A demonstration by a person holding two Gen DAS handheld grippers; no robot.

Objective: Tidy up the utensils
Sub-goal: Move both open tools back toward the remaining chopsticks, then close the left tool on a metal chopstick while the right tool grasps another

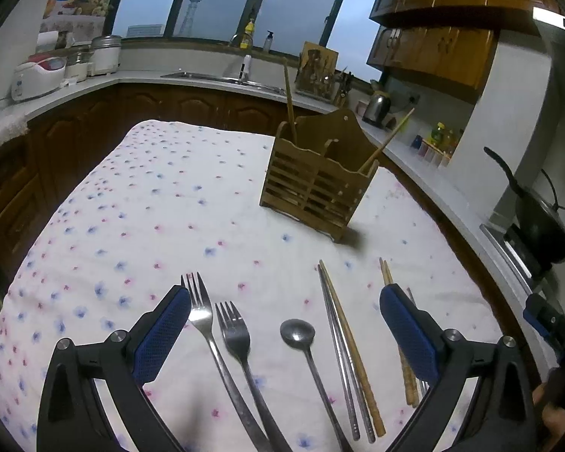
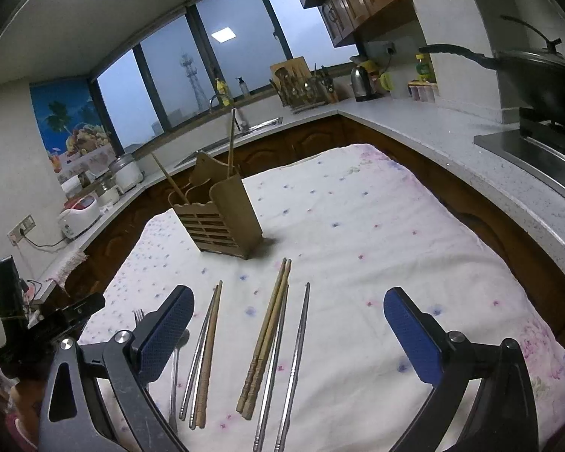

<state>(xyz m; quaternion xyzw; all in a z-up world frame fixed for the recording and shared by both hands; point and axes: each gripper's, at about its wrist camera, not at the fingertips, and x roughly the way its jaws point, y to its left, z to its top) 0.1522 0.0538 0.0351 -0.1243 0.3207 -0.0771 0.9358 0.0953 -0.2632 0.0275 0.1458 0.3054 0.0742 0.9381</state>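
Left gripper (image 1: 284,312) hovering above a desk (image 1: 162,203) draped in a floral cloth, jaws spread wide, gripping nothing. Between its blue pads, lying side by side: two forks (image 1: 222,342), a metal spoon (image 1: 301,339), then a mixed bundle of metal and wooden chopsticks (image 1: 344,346) toward 3 o'clock. Wooden utensil holder (image 1: 316,184) standing upright at 12 o'clock, well apart from the row, with one wooden chopstick (image 1: 290,103) upright and another leaning inside. Right gripper (image 2: 288,312) likewise wide open and empty, over a wooden chopstick pair (image 2: 267,335) and two metal chopsticks (image 2: 286,365) just beside it at 3 o'clock.
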